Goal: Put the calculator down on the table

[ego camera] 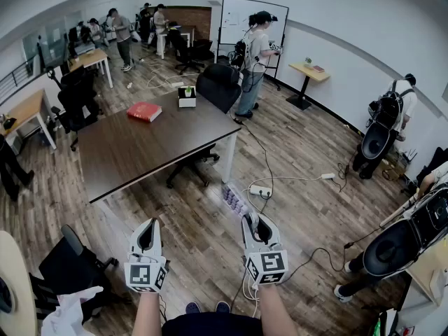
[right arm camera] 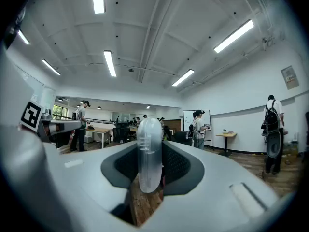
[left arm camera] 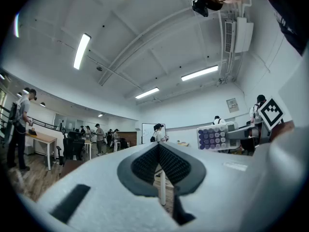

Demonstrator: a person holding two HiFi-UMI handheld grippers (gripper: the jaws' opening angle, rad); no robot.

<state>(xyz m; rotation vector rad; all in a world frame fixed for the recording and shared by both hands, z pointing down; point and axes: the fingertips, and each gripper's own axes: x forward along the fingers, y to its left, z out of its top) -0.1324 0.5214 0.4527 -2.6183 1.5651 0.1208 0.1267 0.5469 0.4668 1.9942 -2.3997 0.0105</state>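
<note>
The right gripper [ego camera: 253, 222] pinches the calculator [right arm camera: 148, 153], which stands on its edge. The table [ego camera: 154, 152] is ahead, to its left. The left gripper [ego camera: 148, 231] is squeezed closed.

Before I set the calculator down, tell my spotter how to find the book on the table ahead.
Start at the long dark brown table in the middle of the room. Toward its far end lies the red book, flat on the top. Its only neighbour, a small white plant box, stands at the far edge; the book is the one red thing.
</note>
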